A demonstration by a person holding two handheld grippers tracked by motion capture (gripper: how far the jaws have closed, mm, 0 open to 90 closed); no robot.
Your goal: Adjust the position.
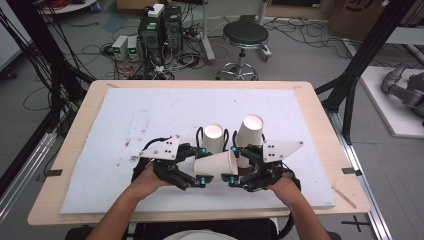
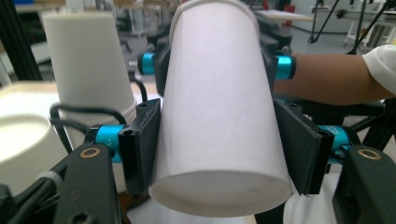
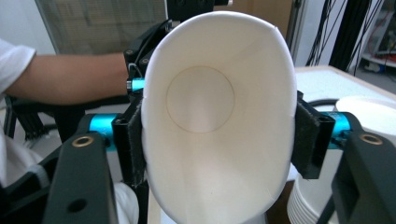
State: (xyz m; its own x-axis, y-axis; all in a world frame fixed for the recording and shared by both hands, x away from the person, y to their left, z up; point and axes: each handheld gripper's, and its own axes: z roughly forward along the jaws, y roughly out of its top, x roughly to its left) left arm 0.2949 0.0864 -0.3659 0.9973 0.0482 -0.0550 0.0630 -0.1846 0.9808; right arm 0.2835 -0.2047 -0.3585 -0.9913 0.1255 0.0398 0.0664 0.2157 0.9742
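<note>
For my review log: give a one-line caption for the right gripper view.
Right gripper squeezes the rim of a sideways white paper cup, its mouth oval toward the camera.

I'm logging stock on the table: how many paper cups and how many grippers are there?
White paper cups: 3, one lying sideways between the grippers, two standing behind
Grippers: 2, left, right
Total: 5

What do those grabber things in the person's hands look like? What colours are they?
Each grabber is black. The left gripper and the right gripper both have flat black pads, shiny blue metal knobs beside them and round brass rings on the arms. A grey three-cornered plate dotted with holes sits on top, and black cables loop away. The person wears a white short sleeve.
</note>
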